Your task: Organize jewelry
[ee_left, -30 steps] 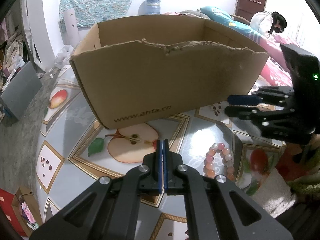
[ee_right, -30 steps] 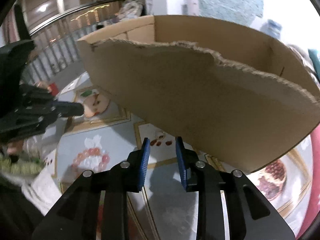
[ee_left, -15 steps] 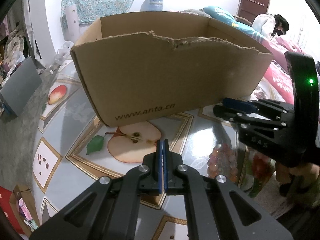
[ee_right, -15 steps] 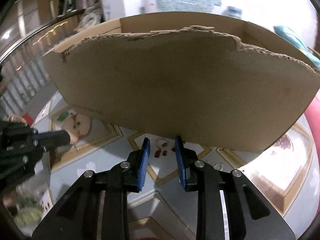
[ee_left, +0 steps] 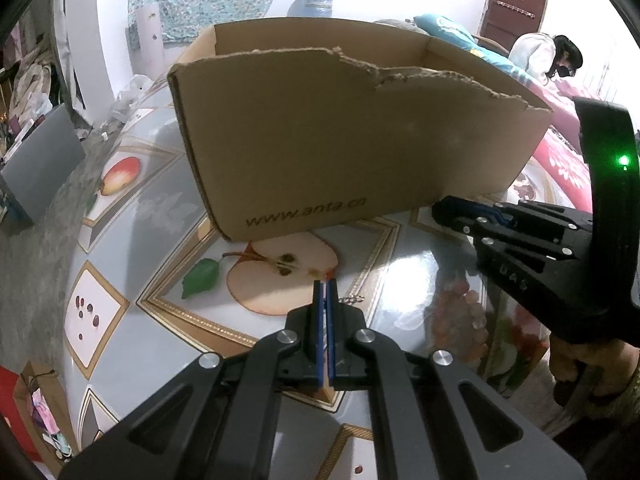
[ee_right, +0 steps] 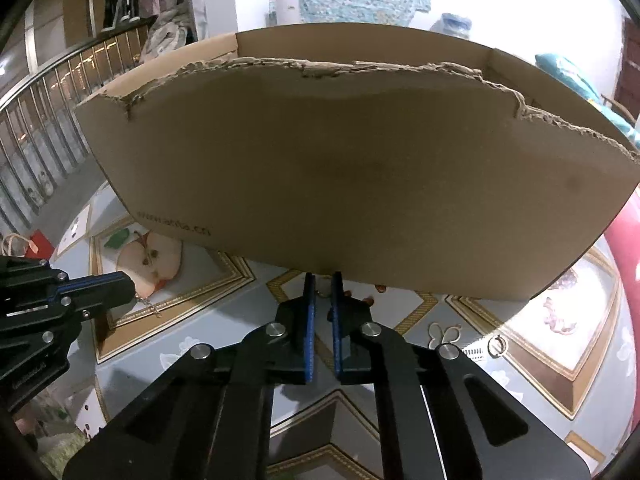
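A torn-rimmed cardboard box stands on the fruit-patterned table. My left gripper is shut over the apple picture. A thin chain lies just by its tips, and I cannot tell if it is pinched. The right view shows the left gripper with the chain. My right gripper hangs low at the foot of the box, its jaws closing with a narrow gap left. A small gold earring with red beads sits between and just past the tips. A pink bead bracelet lies beneath the right gripper.
A butterfly-shaped piece, a small ring and a silver clip lie on the table right of my right gripper. A person sits at the far back right by a bed. A railing runs along the left.
My right gripper has swung in toward the foot of the box and over the bracelet, and its jaws have narrowed. The left gripper has stayed shut and nearly still.
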Available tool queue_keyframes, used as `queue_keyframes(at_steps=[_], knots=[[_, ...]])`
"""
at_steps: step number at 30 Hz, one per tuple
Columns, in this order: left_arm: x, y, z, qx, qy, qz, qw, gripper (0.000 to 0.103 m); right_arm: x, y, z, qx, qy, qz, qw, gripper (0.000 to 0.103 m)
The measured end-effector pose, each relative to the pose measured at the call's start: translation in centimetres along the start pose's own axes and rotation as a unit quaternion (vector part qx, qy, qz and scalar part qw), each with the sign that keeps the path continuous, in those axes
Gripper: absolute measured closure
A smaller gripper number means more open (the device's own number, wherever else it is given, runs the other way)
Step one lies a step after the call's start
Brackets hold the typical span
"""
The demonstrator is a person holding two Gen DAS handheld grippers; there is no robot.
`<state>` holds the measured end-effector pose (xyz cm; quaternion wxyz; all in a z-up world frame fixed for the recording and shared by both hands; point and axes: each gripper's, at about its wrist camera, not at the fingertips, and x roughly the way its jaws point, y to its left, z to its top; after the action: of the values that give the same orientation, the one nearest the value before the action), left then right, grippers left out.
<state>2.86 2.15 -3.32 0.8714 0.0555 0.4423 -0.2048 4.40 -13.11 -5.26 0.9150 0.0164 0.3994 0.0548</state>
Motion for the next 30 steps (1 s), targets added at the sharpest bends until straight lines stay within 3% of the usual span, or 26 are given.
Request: queue_keyframes(at_steps=[16,19,23,30], knots=[[0.2,0.9,-0.2,-0.011,-0.005,-0.004,0.9999,0.102,-1.7,-3.2,-1.2,0.015,0.039,0.016,0.999,0.103],[0.1,1.0,-0.2,-0.012,-0.007,-0.005,0.9999,0.102,-2.1,-3.6,-1.4,0.020,0.034,0.024,0.999,0.100],[0.0,1.0,-0.2,-0.012,-0.007,-0.004,0.9999,0.102,-2.4,-4.5,-1.3,0.022,0.027,0.022,0.999,0.086],[-0.1,1.0,-0.3,-0.011,-0.007,-0.002,0.9999,0.102,-2.2,-3.6,-1.6,0.005,0.018,0.009,1.000,0.085]])
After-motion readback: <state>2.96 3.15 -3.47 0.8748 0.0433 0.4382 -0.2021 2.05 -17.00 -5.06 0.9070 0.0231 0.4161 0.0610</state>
